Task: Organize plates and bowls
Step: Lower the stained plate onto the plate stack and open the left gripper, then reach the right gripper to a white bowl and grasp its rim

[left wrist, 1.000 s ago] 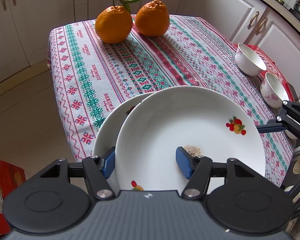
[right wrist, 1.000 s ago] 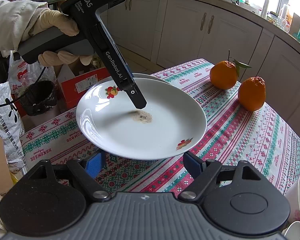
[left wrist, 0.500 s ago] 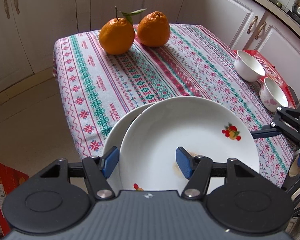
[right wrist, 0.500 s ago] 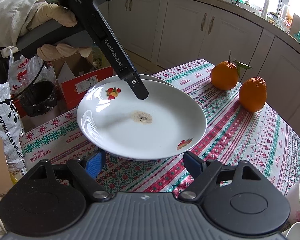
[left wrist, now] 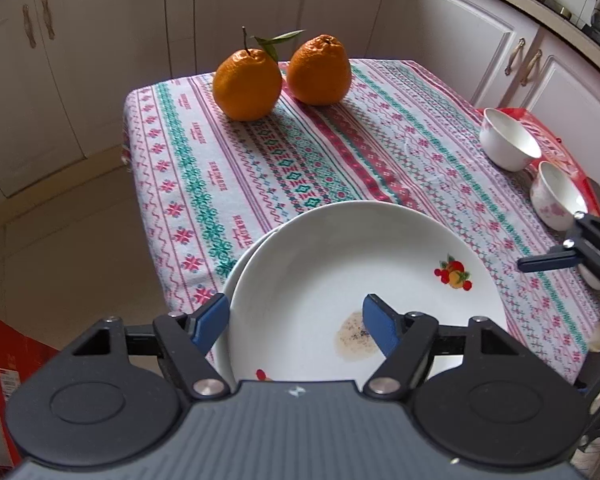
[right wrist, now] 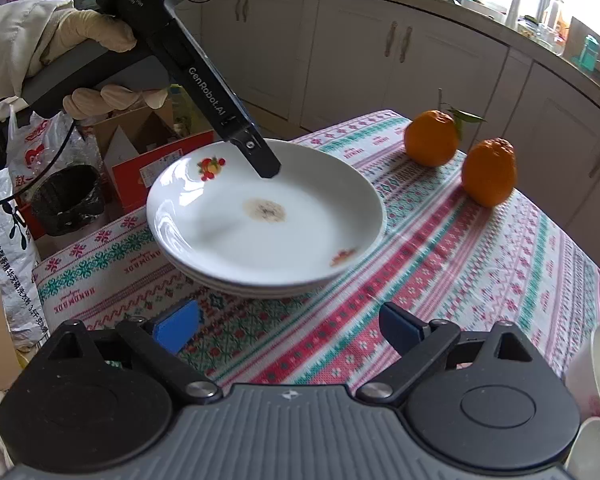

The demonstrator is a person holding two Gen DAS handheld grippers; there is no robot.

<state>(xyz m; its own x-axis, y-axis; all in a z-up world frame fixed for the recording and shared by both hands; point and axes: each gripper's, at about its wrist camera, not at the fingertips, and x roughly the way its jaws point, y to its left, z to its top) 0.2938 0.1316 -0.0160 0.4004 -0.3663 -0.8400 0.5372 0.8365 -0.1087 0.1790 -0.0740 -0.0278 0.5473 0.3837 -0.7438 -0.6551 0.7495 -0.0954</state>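
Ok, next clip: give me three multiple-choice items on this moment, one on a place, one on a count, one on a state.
1. Where does the top plate sit?
A. on another plate
B. on the red tray
C. on the floor

2. How many oranges are on the tablecloth?
A. one
B. two
C. four

3. What is the state of the top plate's inside?
A. spotless
B. cracked in half
C. marked with a brownish stain

Answers:
1 A: a second plate's rim shows beneath it.
2 B: one leafy orange and one bare orange stand side by side.
3 C: a speckled brownish stain lies near its middle.
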